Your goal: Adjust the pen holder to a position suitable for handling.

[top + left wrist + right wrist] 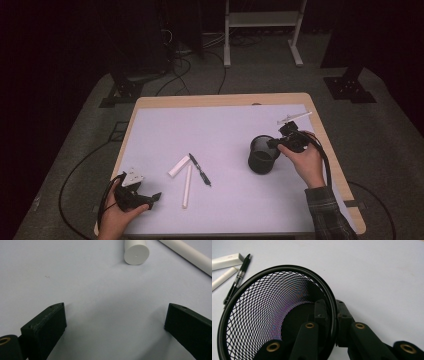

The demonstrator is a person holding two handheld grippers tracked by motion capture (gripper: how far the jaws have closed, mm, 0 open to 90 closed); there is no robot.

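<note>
A black mesh cup [262,154] stands upright right of centre on the table; my right gripper [274,143] is shut on its rim, one jaw inside and one outside the mesh cup [274,312]. The right gripper [332,312] pinches the near wall. Mid-table lie a white block [178,166], a long white stick [187,186] and a black pen [199,169]. My left gripper [152,198] rests open at the front left, pointing toward them. Between its wide jaws, the left gripper [115,320] holds nothing; the white stick's round end [136,252] lies ahead.
The table has a pale lilac mat [220,130] with wooden edges [220,99]. A small white tool [294,117] lies at the back right. Cables and stand legs [227,45] cover the floor beyond.
</note>
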